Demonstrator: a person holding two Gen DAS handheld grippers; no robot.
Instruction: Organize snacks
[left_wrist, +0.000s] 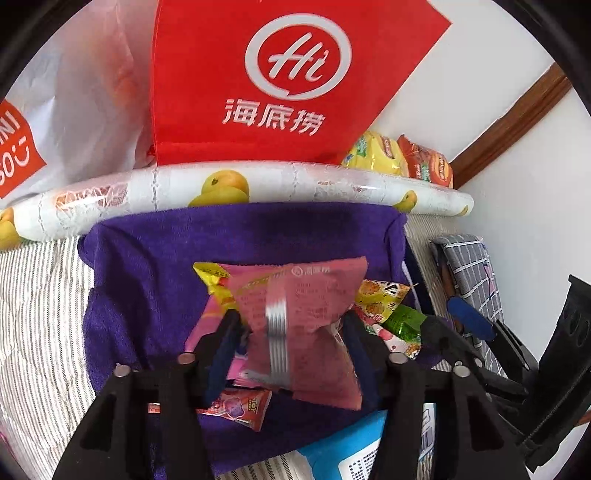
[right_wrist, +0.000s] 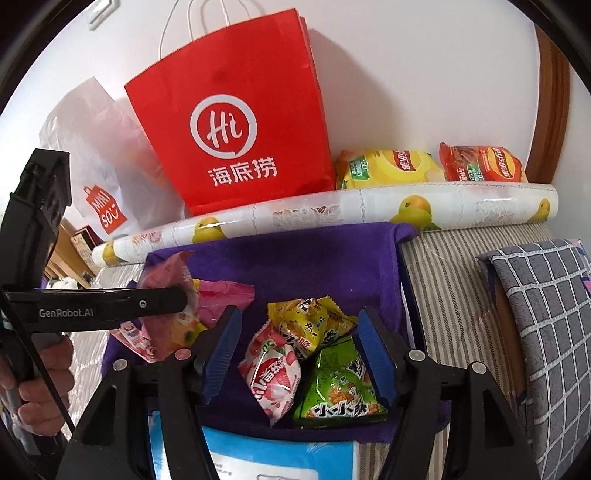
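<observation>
In the left wrist view, a pink snack packet (left_wrist: 303, 325) was seen between the fingers of the left gripper (left_wrist: 291, 332), over a purple towel (left_wrist: 147, 280) spread on a striped bed. The packet's long axis ran away from the camera, along the fingers, its sealed seam down the middle. The pads stood at the packet's two sides; whether they pressed it or had just let go could not be told, as the packet was blurred. More sweets lay under and beside it, a red-wrapped candy (left_wrist: 240, 410) nearest the camera.

In the right wrist view, the right gripper (right_wrist: 299, 354) was held with fingers parted and nothing clasped. Three packets lay between and just ahead of them on the towel: a strawberry packet (right_wrist: 273, 376), a green packet (right_wrist: 340, 387) and a yellow packet (right_wrist: 306, 325). The strawberry packet lay slantwise, closer to the left-hand pad. These three were judged nearer to the right hand than to the left. A red paper bag (right_wrist: 240, 122) stood beyond, on a ledge.
</observation>
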